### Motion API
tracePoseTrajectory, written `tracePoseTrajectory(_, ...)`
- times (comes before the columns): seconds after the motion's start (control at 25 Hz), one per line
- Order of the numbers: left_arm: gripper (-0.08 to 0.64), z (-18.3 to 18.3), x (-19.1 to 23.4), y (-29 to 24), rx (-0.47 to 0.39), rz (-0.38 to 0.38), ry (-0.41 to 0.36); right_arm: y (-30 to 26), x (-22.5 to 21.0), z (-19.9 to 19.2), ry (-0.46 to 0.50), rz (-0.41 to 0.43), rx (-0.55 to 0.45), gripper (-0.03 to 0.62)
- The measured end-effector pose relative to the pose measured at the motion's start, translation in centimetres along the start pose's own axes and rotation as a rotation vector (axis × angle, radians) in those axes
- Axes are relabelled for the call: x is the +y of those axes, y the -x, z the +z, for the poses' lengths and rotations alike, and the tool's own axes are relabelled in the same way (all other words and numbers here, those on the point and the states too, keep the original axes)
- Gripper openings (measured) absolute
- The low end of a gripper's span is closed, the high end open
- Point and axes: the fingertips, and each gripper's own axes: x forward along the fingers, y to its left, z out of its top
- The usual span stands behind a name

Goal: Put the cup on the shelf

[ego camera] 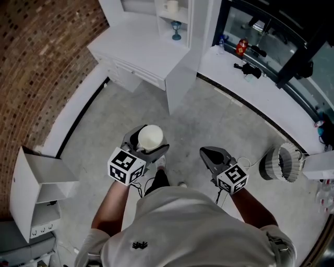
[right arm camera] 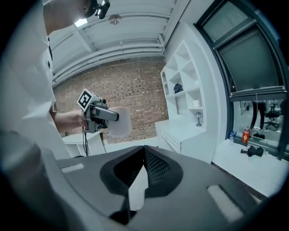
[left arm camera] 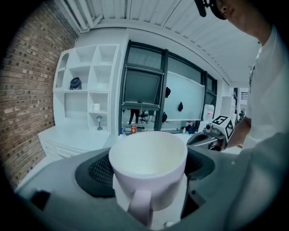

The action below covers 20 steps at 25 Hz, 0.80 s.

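The white cup (left arm camera: 148, 160) is held upright between the wide-spread jaws of the left gripper (ego camera: 147, 143); the right gripper (ego camera: 211, 155) is closed on nothing.

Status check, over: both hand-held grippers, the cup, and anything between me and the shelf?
Left hand-held gripper shut on white cup, upright. Right hand-held gripper shut, empty. Shelf ahead, not yet reached; bare floor between, nothing blocking.

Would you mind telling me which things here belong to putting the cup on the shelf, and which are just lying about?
For the job: cup, held in the left tool; white shelf unit.

Just lying about: goblet and small mug already on the shelf; red can on the window ledge; right tool, shut and empty.
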Motion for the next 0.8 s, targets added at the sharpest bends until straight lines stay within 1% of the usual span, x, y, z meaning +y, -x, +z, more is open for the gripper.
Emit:
tracePoseTrajectory(0.16, 0.434, 2.5, 4.5, -1.1, -0.021, -0.016, -0.022, -3.9, -1.7, 2.2, 0.011, -0.019, -0.005, 0.012)
tracePoseTrajectory(0.36, 0.434, 5.2, 10.9, -2.7, -0.024, -0.057, -0.039, -9.3, -4.0, 5.8, 0.031, -0.036, -0.009, 0.012)
tracePoseTrajectory(0.64, 0.433, 8.1, 18.8, -4.9, -0.002, -0.128, -0.089, -16.6, -6.1, 9.1, -0.009, -0.078, -0.016, 0.012)
tracePoseTrajectory(0.8, 0.433, 9.4, 21.9, -6.6, 0.006, -0.166, -0.115, -18.7, -7.5, 10.4, -0.006, -0.109, -0.025, 0.012)
